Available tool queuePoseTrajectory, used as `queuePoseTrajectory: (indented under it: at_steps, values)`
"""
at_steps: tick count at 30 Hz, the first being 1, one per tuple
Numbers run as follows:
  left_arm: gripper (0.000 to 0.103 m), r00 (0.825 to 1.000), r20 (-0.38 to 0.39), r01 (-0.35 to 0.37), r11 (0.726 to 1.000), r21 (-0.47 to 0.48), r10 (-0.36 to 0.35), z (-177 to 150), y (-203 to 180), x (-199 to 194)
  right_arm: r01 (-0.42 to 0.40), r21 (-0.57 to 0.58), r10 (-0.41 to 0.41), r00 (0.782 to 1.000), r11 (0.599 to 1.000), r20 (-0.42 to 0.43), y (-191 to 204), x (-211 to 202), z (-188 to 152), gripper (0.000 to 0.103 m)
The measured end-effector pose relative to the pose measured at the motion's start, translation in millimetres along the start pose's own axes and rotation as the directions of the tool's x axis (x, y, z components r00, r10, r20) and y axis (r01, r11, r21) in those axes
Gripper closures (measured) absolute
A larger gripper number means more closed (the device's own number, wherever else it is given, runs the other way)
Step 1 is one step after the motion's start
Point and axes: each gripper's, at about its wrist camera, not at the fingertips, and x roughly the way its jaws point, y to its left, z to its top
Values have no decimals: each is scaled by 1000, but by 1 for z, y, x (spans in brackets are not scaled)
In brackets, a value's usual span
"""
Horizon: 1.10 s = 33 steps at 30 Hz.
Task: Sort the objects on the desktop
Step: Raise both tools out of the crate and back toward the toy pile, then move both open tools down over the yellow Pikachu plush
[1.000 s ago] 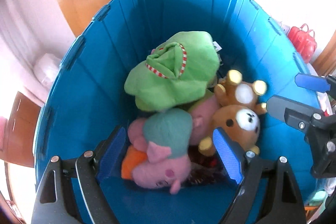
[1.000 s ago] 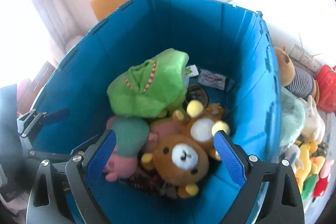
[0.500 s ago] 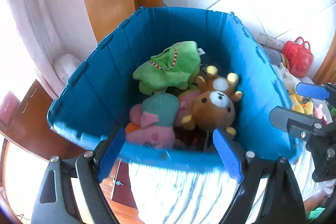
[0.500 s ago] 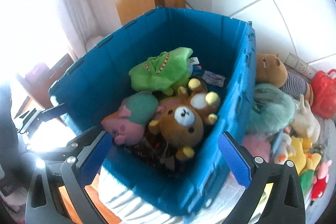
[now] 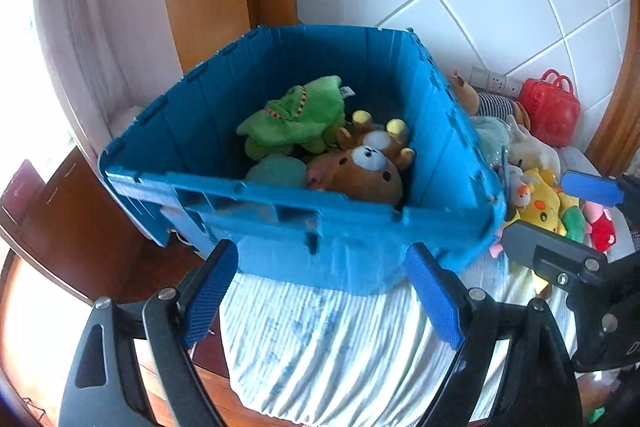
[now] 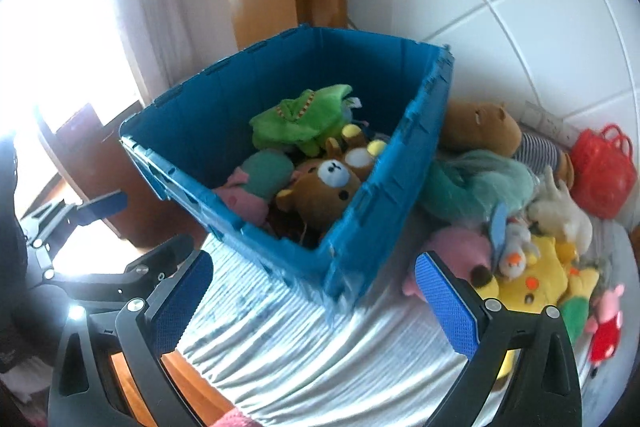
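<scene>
While both grippers gape empty — left gripper | right gripper | blue bin blocks ahead

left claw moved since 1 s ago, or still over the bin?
Yes. The left claw has backed out of the blue bin: its fingertips framed the plush toys inside before, and now sit outside the near wall, over the striped cloth.

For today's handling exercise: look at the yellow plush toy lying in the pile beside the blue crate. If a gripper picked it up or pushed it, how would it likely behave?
The yellow plush toy looks soft and stuffed, so it would probably squash between pads and sag rather than stay rigid. It seems light for its bulk. Wedged among other toys on the striped cloth, it would likely drag neighbours instead of rolling.
</scene>
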Motion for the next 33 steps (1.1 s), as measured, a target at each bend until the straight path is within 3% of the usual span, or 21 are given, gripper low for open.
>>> queuePoseTrajectory:
  at_steps: [9,24,33]
  values:
    - [16,999,47,5,999,40,-7,-25,-37,-9,96,15,-96,995,995,18,-29,-17,-46,1]
    - [16,996,33,83,990,118,-88,-64,-114,5,150,202,-147,989,968,-33,-104,-25,-124,1]
    - [16,986,23,160,975,155,-166,-75,-159,13,262,266,-260,965,928,-44,-135,-41,-157,1]
